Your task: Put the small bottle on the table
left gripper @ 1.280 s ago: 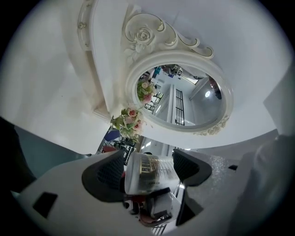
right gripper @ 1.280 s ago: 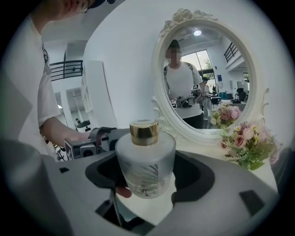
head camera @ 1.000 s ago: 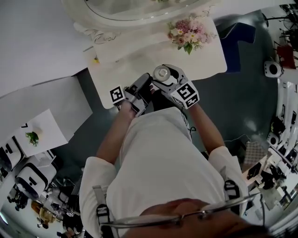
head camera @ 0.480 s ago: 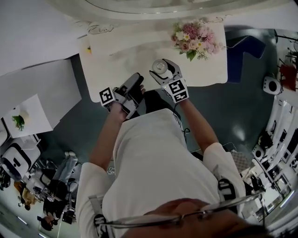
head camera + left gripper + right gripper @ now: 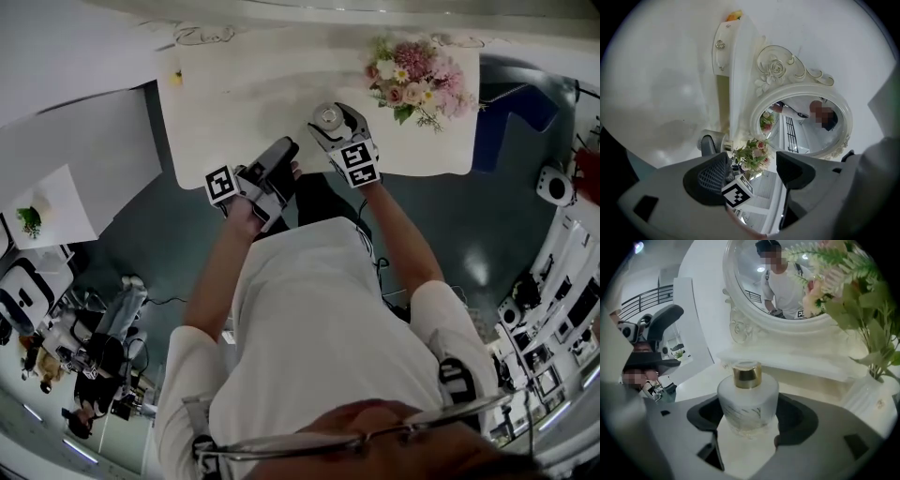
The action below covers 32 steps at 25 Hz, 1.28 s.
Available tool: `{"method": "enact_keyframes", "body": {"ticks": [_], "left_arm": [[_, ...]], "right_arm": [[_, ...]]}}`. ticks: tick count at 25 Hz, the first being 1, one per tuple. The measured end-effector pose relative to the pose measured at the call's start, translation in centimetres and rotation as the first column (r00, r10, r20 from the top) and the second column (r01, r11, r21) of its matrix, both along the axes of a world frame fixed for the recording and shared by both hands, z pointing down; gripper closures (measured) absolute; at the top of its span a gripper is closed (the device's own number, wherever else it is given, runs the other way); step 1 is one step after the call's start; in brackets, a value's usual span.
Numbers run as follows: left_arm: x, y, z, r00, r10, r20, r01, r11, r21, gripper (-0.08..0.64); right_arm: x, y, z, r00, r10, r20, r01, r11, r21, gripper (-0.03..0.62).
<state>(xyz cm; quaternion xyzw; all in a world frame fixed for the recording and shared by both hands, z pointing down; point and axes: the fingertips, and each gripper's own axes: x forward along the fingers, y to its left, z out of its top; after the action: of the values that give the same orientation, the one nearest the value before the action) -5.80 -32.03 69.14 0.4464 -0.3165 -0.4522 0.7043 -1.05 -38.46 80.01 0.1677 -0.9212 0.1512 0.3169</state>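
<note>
The small bottle (image 5: 747, 401) is frosted white with a gold cap (image 5: 746, 374). It stands upright between the jaws of my right gripper (image 5: 750, 420), which is shut on it. In the head view the right gripper (image 5: 330, 120) holds the bottle (image 5: 327, 117) over the front middle of the white dressing table (image 5: 244, 94). Whether its base touches the top I cannot tell. My left gripper (image 5: 281, 152) hovers at the table's front edge, left of the right one. In its own view the left gripper (image 5: 752, 173) is open with nothing between its jaws.
A vase of pink flowers (image 5: 412, 77) stands on the table just right of the bottle, close to the right gripper. An oval white-framed mirror (image 5: 780, 287) rises at the back of the table. A small yellow item (image 5: 175, 79) sits near the table's left end.
Both grippers have moved forward from the person's body out over the table. The right one carried the bottle with it, now closer to the flowers.
</note>
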Motion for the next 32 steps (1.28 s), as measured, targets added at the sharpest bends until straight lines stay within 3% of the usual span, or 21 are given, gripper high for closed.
{"method": "enact_keyframes", "body": {"ticks": [8,20,32], "left_arm": [[1.1,0.0,0.8,1.000,0.020,0.001,-0.020,1.000,-0.018,0.233],[0.6,1.1,1.2,1.000,-0.013,0.016,0.014,0.999,-0.042,0.233],[0.2,1.9,0.8,0.999,-0.036,0.039,0.037,0.998,-0.044,0.233]], "right_arm": [[0.1,-0.6,3.1,0.999,0.009,-0.034,-0.010,1.000,-0.021,0.252],[0.6,-0.7,5.0,0.998,0.030,-0.057,-0.032,0.999,-0.023,0.250],[1.0,0.1,5.6,0.995,-0.025,-0.094,0.025,1.000,0.001,0.247]]}}
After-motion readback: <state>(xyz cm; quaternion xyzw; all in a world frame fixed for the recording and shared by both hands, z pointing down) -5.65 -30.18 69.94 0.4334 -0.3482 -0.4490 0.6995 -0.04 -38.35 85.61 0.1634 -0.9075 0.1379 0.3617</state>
